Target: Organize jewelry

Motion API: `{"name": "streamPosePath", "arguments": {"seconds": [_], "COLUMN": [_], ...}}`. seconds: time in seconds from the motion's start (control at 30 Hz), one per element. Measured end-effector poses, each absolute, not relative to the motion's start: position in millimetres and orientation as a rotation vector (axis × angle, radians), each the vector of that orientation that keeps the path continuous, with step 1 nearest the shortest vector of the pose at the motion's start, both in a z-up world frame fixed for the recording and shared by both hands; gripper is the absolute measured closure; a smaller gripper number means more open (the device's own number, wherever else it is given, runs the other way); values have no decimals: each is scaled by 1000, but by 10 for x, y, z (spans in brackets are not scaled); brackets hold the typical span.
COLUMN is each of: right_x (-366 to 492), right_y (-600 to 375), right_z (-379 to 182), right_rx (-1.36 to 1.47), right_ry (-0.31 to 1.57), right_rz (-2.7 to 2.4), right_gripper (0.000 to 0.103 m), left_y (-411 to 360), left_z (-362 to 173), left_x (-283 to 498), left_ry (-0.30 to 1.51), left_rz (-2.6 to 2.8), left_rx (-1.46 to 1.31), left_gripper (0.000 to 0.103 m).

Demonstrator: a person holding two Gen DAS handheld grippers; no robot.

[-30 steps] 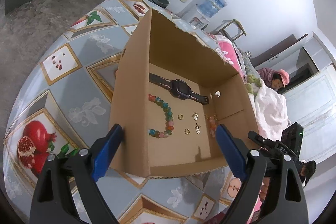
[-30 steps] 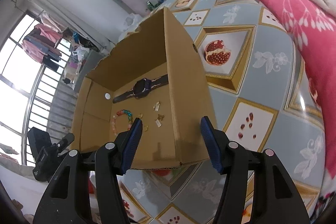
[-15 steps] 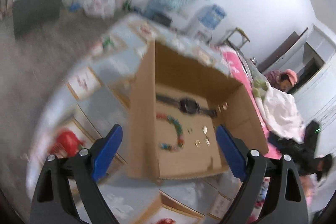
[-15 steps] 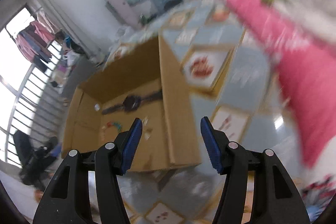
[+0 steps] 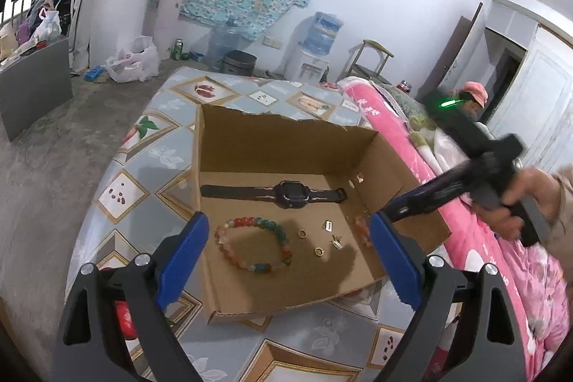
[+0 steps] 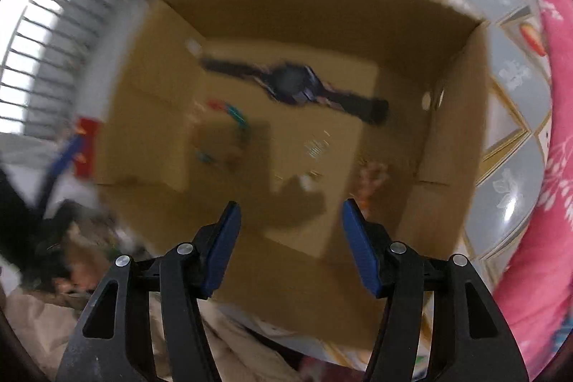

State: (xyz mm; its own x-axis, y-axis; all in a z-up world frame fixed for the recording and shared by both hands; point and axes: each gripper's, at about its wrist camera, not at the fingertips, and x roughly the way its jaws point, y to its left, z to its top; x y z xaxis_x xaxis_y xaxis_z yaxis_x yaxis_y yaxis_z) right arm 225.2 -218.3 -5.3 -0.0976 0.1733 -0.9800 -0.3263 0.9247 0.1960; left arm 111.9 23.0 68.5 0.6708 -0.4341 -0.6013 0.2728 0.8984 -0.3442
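Where the cardboard box (image 5: 286, 145) opens lie one watch (image 5: 290, 194) and two gold rings (image 5: 302, 233).

box (image 5: 286, 145) top open | walls hem all sides (far rim torn); watch (image 5: 286, 194), bracelet (image 5: 256, 247) crowd floor

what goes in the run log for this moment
right gripper: open, empty, closing, above cardboard box | left gripper: open, empty | watch, bead bracelet: in box

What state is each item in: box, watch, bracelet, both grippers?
Box: open-topped, far edge torn, on the table.
Watch: unbuckled, strap laid out flat on the box floor.
Bracelet: closed loop, lying flat in the box.
Left gripper: open, empty, at the box's near edge.
Right gripper: open, empty, pointing down into the box; its fingers have just been closing.
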Motion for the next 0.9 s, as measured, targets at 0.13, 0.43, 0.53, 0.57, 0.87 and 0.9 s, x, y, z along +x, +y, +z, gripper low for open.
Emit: {"name": "streamPosePath", "arguments": {"seconds": [0.13,0.43,0.53,0.57,0.87,0.9], "right_x": [2307,2421,2439,2453,2498,2505], "right_y": [-2052,-1953,-1951,-1954,-1977,-2002], "right_z": [-437,-636,-579,-607,-822,-805], "right_rx": [-308,-438,-513,-513,-546,-536], "right_ry": [1757,1820,1785,1794,1809,1805], "right_rz": [344,264,236,228,226,232], "right_gripper": [71,81,81,81,93,96], "left_y": [309,452,468,475,473,477], "left_z": [712,675,675,667,650,655], "left_x": [1098,1141,1141,1145,1121,1115], "left_ry": [704,688,685,684,680,676], "left_rz": [-414,-430,-436,-443,-456,-455], "left_rx": [-234,-259,-260,-266,-270,-270], "left_gripper": [14,14,14,14,14,14]}}
